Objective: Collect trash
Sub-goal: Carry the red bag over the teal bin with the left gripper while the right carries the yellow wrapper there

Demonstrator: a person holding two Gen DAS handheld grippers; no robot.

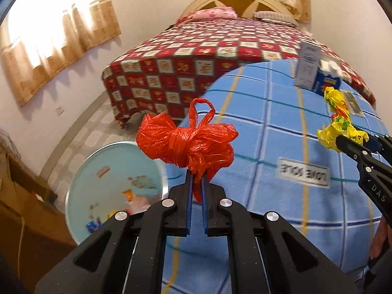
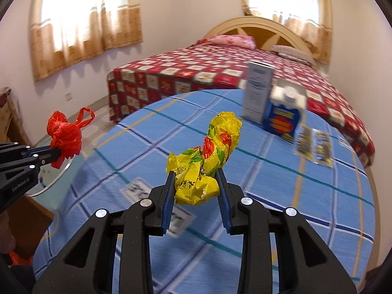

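My left gripper [image 1: 196,175] is shut on a knotted red plastic bag [image 1: 186,142], which hangs above the edge of the blue checked blanket [image 1: 281,127]. The same red plastic bag [image 2: 65,134] and left gripper [image 2: 52,158] show at the left of the right wrist view. My right gripper [image 2: 196,175] is shut on a crumpled yellow wrapper [image 2: 208,161] with red and green patches, held above the blanket [image 2: 269,183]. In the left wrist view that yellow wrapper [image 1: 336,120] and the right gripper [image 1: 349,140] sit at the right edge.
A round bin [image 1: 71,196] with a light blue liner and scraps inside stands on the floor at lower left. A white box [image 2: 258,93], a blue carton [image 2: 284,117] and flat packets [image 2: 314,147] lie on the blanket. A red checked bed [image 2: 208,73] lies behind.
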